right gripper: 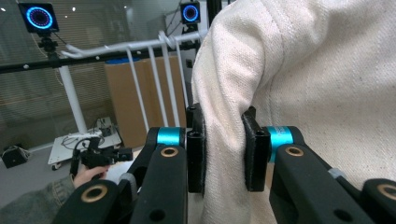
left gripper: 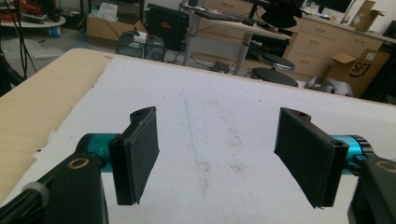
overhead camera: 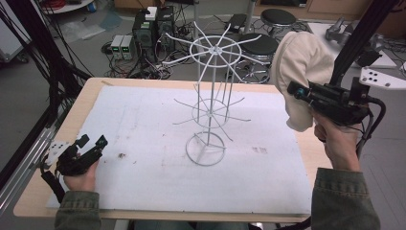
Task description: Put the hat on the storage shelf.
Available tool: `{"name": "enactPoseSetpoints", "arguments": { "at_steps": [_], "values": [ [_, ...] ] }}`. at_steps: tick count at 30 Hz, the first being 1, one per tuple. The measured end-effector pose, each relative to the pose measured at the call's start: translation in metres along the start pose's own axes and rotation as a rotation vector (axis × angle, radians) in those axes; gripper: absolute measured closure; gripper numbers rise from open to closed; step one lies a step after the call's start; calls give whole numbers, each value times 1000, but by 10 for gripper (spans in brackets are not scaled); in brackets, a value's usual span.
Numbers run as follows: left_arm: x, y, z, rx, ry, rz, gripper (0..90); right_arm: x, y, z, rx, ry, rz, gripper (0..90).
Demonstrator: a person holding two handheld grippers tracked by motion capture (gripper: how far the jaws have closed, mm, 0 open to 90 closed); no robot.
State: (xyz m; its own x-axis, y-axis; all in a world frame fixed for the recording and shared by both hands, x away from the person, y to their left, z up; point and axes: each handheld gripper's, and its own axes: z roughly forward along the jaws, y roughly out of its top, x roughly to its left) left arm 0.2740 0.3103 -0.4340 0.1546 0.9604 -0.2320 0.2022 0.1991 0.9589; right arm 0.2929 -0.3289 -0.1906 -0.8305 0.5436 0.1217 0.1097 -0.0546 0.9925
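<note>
1. At 3 o'clock over the bench [overhead camera: 48,191], right tool [overhead camera: 293,89] clamped on a cream cloth cap [overhead camera: 299,67], raised clear of the surface; jaws pinching a fold of fabric between both pads [right gripper: 196,149].
2. At 8 o'clock, left tool [overhead camera: 91,142] resting low on the white mat [overhead camera: 143,182], jaws wide apart, nothing between them.
3. At centre, white wire rack [overhead camera: 210,96] upright, base ring on the mat, spoked top ring high, arms bare.
4. Key relation: rack at 9 o'clock from the cap, nearest top spoke tips close beside the fabric but apart from it. Cap hanging long axis vertical, crown up, lower edge below the tool.
5. Right hand [overhead camera: 337,143] far nearer the rack top; left well apart at the near corner.
6. Likely next: carrying the cap toward 9 o'clock and over a spoke tip. Risk: fabric snagging a neighbouring spoke, light rack tipping.
</note>
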Motion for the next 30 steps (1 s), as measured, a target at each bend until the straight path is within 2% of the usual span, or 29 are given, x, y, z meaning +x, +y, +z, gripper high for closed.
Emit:
{"name": "enactPoseSetpoints", "arguments": {
  "at_steps": [5, 16, 24, 30],
  "values": [
    [0, 0, 0, -4, 2, -4, 302, 9, 15, -1, 6, -6, -15, 747],
    [1, 0, 0, -4, 3, -6, 302, 42, 51, 6, 18, 10, -76, 743],
    [1, 0, 1, -3, 3, -7, 302, 59, 62, 31, 29, 57, -91, 739],
    [2, 0, 1, -3, 3, -3, 302, 61, 63, 53, 63, 56, -93, 725]
  ]
}}
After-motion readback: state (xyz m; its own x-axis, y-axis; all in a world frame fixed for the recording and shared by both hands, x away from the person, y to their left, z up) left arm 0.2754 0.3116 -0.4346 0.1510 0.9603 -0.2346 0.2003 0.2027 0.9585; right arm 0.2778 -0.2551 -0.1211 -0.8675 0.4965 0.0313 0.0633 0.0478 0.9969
